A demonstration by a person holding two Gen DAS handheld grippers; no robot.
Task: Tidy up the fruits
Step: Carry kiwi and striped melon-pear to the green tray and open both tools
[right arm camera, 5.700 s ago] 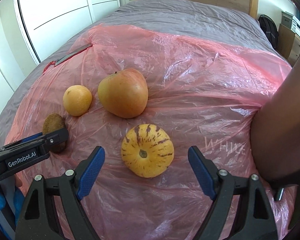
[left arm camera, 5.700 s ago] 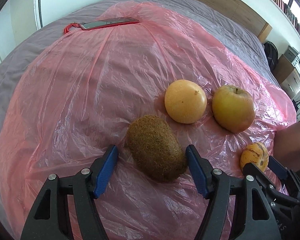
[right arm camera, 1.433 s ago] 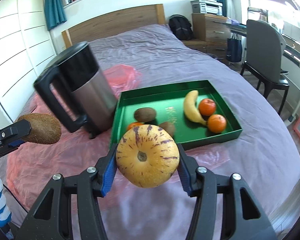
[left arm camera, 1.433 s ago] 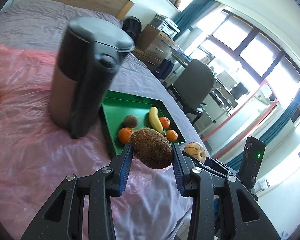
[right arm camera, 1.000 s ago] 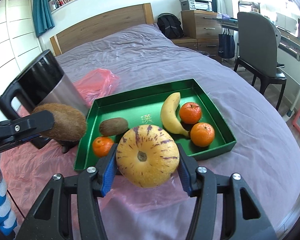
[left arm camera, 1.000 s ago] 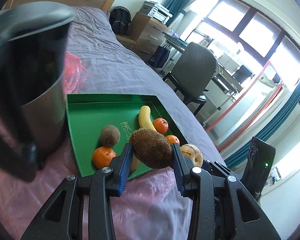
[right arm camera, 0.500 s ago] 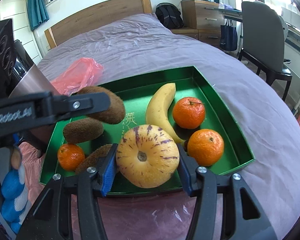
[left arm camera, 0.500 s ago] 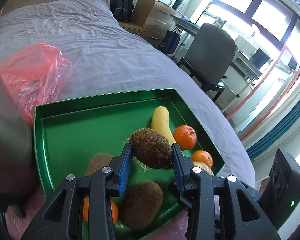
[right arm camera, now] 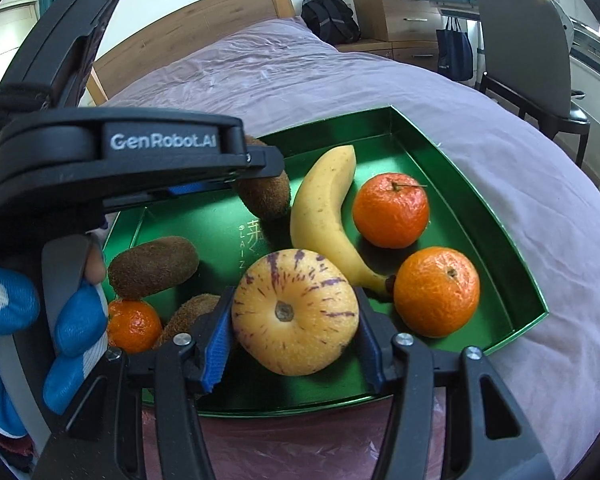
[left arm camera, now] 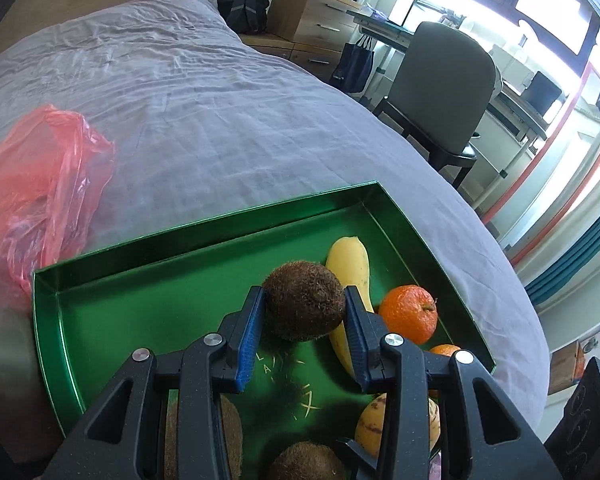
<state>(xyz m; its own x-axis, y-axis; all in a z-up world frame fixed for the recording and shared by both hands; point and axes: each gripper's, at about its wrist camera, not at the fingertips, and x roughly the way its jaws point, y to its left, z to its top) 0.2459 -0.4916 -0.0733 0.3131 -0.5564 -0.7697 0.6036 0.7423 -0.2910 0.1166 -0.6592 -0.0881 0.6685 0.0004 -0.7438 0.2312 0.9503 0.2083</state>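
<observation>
Over the shiny green tray (left arm camera: 204,236) on the bed, the left gripper (left arm camera: 304,312) squeezes a brown, fuzzy kiwi (left arm camera: 304,306), and the right gripper (right arm camera: 294,324) squeezes a round yellow melon (right arm camera: 296,312) with purple stripes.

left hand-held gripper (left arm camera: 304,334) clamped, right hand-held gripper (right arm camera: 294,338) clamped

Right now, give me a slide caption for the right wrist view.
Right tool holds a striped yellow melon over the green tray of fruit, beside the left tool gripping a kiwi.
</observation>
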